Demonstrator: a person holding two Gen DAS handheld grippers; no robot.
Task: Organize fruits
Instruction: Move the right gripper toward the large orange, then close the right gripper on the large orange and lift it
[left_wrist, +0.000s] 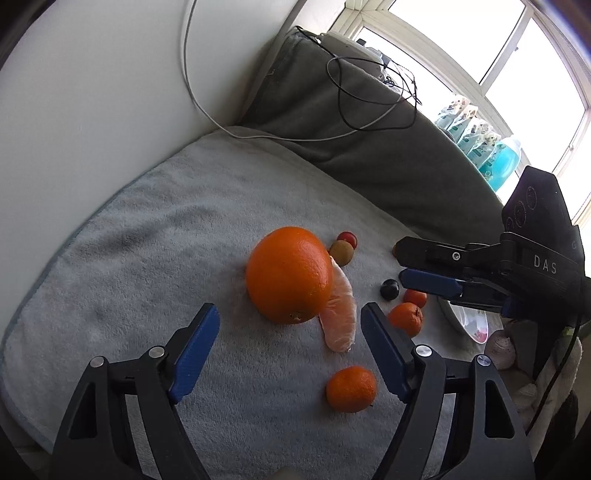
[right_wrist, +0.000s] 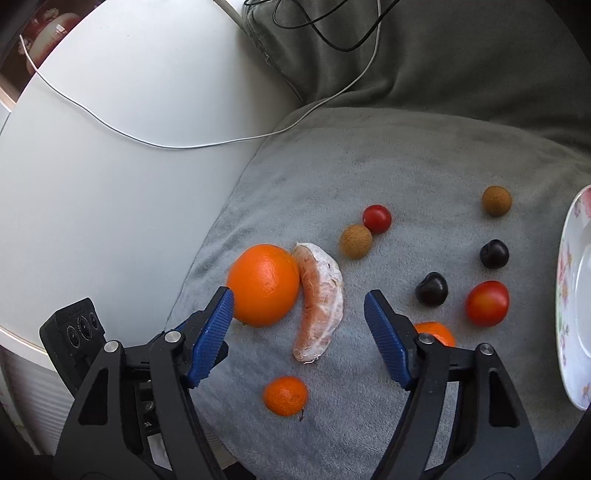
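A large orange (left_wrist: 289, 275) (right_wrist: 263, 285) lies on a grey towel (left_wrist: 147, 240) (right_wrist: 369, 166), touching a peeled citrus segment (left_wrist: 340, 314) (right_wrist: 320, 301). Small mandarins (left_wrist: 351, 388) (right_wrist: 285, 396), cherry tomatoes (right_wrist: 376, 218) (right_wrist: 487, 303), brown round fruits (right_wrist: 355, 241) (right_wrist: 496, 200) and dark cherries (right_wrist: 431, 288) (right_wrist: 494, 253) lie scattered around. My left gripper (left_wrist: 290, 321) is open and empty, just short of the orange. My right gripper (right_wrist: 299, 304) is open and empty, its jaws either side of the orange and segment; it shows at the right in the left wrist view (left_wrist: 400, 264).
A floral white plate (right_wrist: 569, 295) (left_wrist: 465, 321) sits at the towel's right edge. A dark grey cushion (left_wrist: 369, 140) with black and white cables (left_wrist: 369, 96) lies behind. A white surface (right_wrist: 110, 166) borders the towel's left. Bottles (left_wrist: 491, 158) stand by the window.
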